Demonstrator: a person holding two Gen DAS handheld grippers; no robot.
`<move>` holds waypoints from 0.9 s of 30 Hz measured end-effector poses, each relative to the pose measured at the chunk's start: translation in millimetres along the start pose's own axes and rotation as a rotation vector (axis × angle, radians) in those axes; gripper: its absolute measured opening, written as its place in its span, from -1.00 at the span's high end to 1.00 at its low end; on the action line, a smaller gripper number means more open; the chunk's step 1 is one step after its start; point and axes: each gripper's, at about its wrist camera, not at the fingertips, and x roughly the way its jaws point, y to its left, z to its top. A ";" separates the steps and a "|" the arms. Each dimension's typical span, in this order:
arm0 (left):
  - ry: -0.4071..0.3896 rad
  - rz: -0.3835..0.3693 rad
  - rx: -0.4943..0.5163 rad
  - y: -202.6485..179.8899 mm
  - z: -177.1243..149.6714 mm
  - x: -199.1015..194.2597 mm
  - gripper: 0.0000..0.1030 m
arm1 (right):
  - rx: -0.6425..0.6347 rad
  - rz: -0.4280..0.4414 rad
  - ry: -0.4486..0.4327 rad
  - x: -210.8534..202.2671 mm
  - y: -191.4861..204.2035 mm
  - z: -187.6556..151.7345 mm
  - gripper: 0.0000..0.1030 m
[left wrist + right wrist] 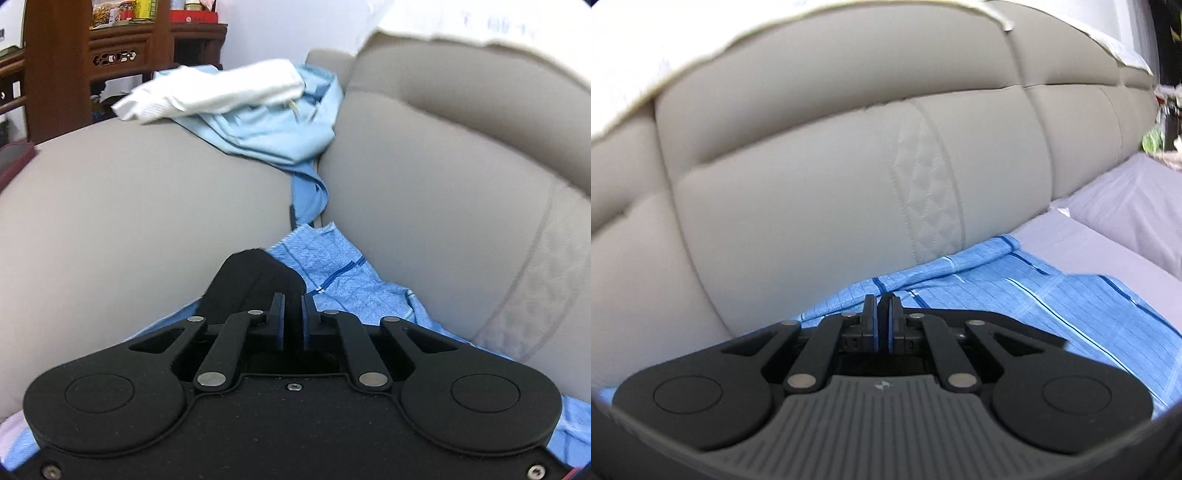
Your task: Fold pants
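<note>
Lying on sofa (798, 177): blue pants (1052, 295), long axis run toward 4 o'clock from right gripper (882, 314), which is nearer. Fingers nearly closed in both grippers; left gripper (293, 314) grasp cannot be told.

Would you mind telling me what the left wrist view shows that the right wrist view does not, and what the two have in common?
Only the left wrist view shows a white garment lying on crumpled light blue clothing, a wooden cabinet, and the left gripper, nearly closed.

Only the right wrist view shows the quilted diamond stitching on the backrest, a lavender sheet, and the right gripper, apparently pinching fabric.

Both show the blue striped pants on the grey sofa.
</note>
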 end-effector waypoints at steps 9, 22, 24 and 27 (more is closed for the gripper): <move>0.040 -0.059 0.026 79.6 -53.0 -65.6 0.93 | 0.027 -0.013 0.042 -71.6 -76.9 -73.2 0.96; 0.019 -0.078 0.059 135.3 -93.9 -107.9 0.93 | 0.160 -0.089 0.049 -131.2 -131.3 -138.5 0.96; 0.034 -0.069 0.068 140.4 -99.4 -108.7 0.93 | 0.133 -0.116 0.062 -132.9 -129.3 -147.6 0.96; 0.051 -0.053 0.081 147.5 -109.3 -108.4 0.93 | 0.119 -0.149 0.076 -136.2 -128.5 -158.2 0.96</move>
